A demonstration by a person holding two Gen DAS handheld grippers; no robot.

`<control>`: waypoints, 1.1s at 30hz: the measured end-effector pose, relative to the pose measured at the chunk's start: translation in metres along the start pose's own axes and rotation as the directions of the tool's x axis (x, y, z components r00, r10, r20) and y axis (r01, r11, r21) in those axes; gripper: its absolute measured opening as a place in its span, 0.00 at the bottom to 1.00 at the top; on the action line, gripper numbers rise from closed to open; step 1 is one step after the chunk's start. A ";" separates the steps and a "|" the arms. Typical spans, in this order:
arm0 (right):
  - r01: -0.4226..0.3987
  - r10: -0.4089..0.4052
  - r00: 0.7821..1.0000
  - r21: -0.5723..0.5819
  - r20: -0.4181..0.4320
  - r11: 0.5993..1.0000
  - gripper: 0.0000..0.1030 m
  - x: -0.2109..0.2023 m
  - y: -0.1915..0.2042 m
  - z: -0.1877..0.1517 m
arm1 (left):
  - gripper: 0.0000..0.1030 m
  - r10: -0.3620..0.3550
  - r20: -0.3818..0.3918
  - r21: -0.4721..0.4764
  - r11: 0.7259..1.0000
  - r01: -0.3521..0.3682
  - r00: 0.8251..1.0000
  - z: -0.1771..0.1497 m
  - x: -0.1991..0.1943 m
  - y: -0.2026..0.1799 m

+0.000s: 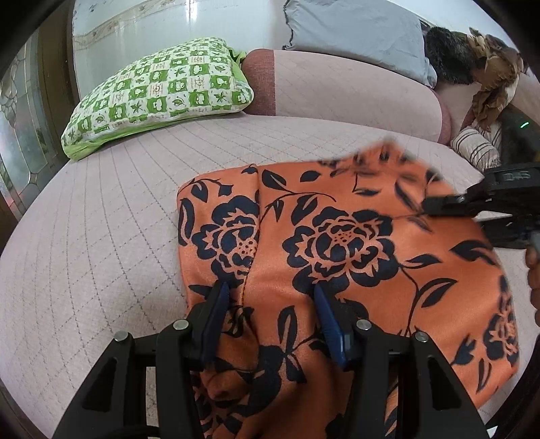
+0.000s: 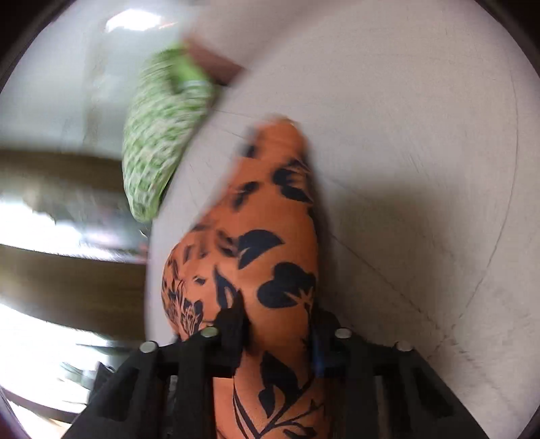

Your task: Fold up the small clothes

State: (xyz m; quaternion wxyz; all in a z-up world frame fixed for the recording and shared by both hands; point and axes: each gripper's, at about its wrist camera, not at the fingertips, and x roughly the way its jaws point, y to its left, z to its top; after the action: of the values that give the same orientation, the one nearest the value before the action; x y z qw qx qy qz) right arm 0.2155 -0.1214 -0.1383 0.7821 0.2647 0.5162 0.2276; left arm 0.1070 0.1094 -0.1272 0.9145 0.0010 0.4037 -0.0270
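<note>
Orange cloth [image 1: 337,243] with a dark flower print is lying across the middle and lower right of the left wrist view, spread over a pale pink quilted bed [image 1: 101,236] that is filling most of that frame. The left gripper [image 1: 270,297] is resting at the bottom centre, its blue-padded fingers [image 1: 217,310] standing apart with a raised seam of the cloth running between them; whether the pads are pressing it I cannot tell. The right gripper [image 1: 438,204] is reaching in from the right edge, clenched on the cloth's far right side, where the edge is lifting and blurring. In the right wrist view the cloth [image 2: 270,253] is bunching up between the right gripper's [image 2: 276,324] narrowed fingers and rising toward the centre of the frame.

A green and white checked pillow [image 1: 162,94] is sitting at the upper left, beside a pink bolster [image 1: 337,87] running along the top. A grey pillow [image 1: 354,33] is leaning at the upper centre, with dark and brown clothes [image 1: 472,60] piled at the upper right. A white wall [image 1: 168,27] is showing behind.
</note>
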 end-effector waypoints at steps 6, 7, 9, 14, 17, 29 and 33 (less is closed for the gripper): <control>-0.026 0.026 1.000 0.169 0.002 0.985 0.58 0.013 -0.033 -0.010 | 0.52 -0.020 0.011 -0.009 1.000 0.020 1.000 0.000 0.001 0.001; 0.009 -0.010 1.000 0.135 0.009 0.991 0.62 0.009 -0.026 -0.012 | 0.52 -0.040 0.012 -0.032 0.999 0.040 0.999 0.000 0.000 0.004; 0.105 -0.107 0.993 0.042 0.049 0.994 0.63 -0.009 -0.006 -0.017 | 0.52 -0.088 0.024 -0.073 0.993 0.090 0.996 0.001 -0.008 0.011; 0.079 -0.056 0.990 -0.177 0.132 0.981 0.68 -0.058 0.040 -0.043 | 0.69 -0.192 0.132 -0.206 0.954 0.217 0.972 -0.008 -0.062 0.047; 0.040 -0.029 0.999 -0.259 0.045 0.965 0.70 -0.044 0.050 -0.064 | 0.72 -0.238 0.102 -0.329 0.908 0.258 0.966 -0.027 -0.070 0.071; 0.010 -0.015 1.000 -0.214 -0.023 0.977 0.73 -0.017 0.031 -0.070 | 0.42 -0.368 -0.140 -0.453 0.849 0.271 0.919 -0.046 -0.034 0.080; 0.006 -0.013 0.999 -0.229 -0.029 0.973 0.75 -0.020 0.034 -0.071 | 0.65 -0.333 -0.011 -0.406 0.863 0.300 0.943 -0.009 -0.053 0.100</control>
State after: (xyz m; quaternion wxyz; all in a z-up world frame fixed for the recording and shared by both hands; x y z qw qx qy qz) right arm 0.1394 -0.0957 -0.1259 0.8004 0.1670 0.4998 0.2859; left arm 0.0697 0.2120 -0.0956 0.8613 -0.2505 0.4320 -0.0938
